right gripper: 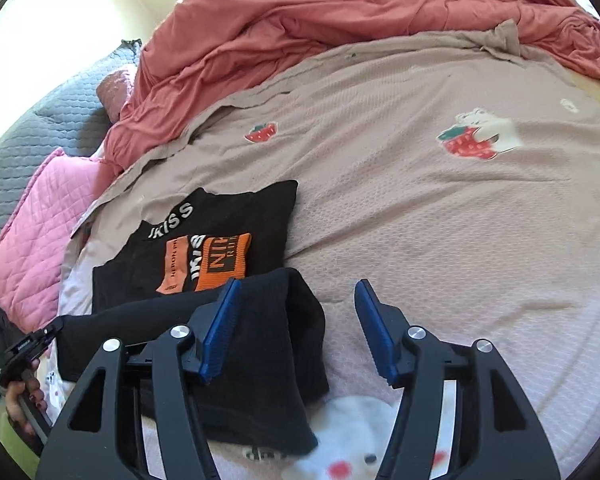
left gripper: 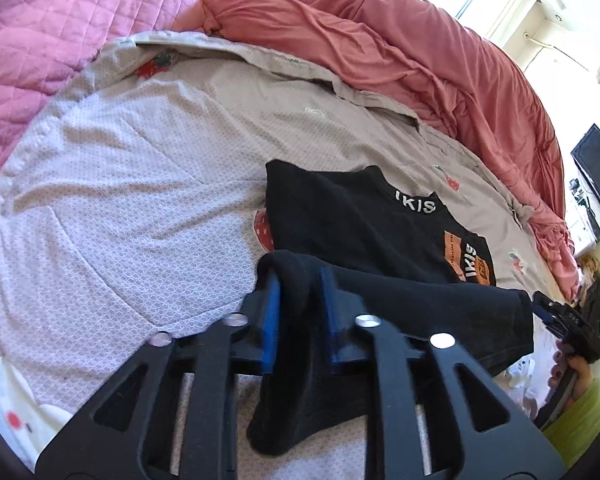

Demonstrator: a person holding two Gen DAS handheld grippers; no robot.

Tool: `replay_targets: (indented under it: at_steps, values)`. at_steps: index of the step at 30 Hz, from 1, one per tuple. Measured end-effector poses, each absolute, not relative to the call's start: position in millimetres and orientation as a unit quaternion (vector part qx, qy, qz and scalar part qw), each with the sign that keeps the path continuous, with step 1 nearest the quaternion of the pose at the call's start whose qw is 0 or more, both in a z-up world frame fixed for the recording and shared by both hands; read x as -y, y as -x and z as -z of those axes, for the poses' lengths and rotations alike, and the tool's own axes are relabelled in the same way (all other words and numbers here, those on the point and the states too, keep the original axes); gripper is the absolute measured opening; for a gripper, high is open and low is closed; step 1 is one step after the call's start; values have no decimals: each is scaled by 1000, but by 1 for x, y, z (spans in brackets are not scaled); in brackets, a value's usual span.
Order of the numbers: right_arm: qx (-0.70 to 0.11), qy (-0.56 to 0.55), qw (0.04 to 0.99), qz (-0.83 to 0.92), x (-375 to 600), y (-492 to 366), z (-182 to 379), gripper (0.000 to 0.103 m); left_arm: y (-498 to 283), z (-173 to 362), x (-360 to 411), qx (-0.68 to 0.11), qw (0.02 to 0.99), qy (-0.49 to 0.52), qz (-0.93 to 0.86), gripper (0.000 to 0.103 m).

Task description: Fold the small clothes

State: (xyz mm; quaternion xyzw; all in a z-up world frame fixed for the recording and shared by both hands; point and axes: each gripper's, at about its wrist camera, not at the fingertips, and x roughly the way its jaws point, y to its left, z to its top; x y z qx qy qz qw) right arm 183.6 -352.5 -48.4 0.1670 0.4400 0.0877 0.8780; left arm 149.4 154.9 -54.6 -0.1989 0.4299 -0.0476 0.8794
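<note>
A small black shirt with white letters and an orange print lies on the bed; it also shows in the right wrist view. My left gripper is shut on a fold of its near edge, lifted off the sheet. My right gripper is open; the shirt's other near corner lies draped against its left finger, with nothing between the jaws. The right gripper also shows at the right edge of the left wrist view, and the left one at the left edge of the right wrist view.
The bed is covered by a beige strawberry-print sheet. A red duvet is bunched along the far side. A pink quilted pillow lies at the head, with a grey quilt beyond. A dark screen hangs on the wall.
</note>
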Motion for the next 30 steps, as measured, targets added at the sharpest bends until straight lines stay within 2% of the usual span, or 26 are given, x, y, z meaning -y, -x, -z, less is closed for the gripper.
replay_targets:
  at_steps: [1,5,7,12,15,16,17,18,20,23,30]
  values:
    - [-438,-166,879,-92,353,-178,45,60,-147,51,-155,-426,882,194,48,35]
    - [-455,-155,870,-107,351,-164,42,62,-138,43,-165,-424,881,205,50,36]
    - [-469,-146,864,-115,347,-159,43,62,-131,46,-169,-435,872,217,60,40]
    - [-507,-128,842,-130,335,-148,53,62,-115,66,-163,-476,847,226,73,49]
    - [-519,-125,835,-130,332,-144,60,61,-116,82,-154,-505,828,227,82,48]
    - [-525,-131,830,-134,331,-144,63,52,-118,86,-149,-512,824,226,85,40]
    - [-528,-135,827,-139,331,-144,64,39,-119,88,-143,-518,824,216,84,26]
    - [-531,-137,824,-144,331,-143,65,35,-119,88,-139,-520,826,202,83,6]
    - [-530,-135,823,-153,330,-143,63,10,-117,83,-130,-517,834,175,85,5]
    - [-512,-144,831,-165,330,-144,53,10,-118,71,-132,-502,841,179,92,4]
    - [-458,-190,851,-176,336,-179,26,10,-147,37,-152,-444,850,259,117,4]
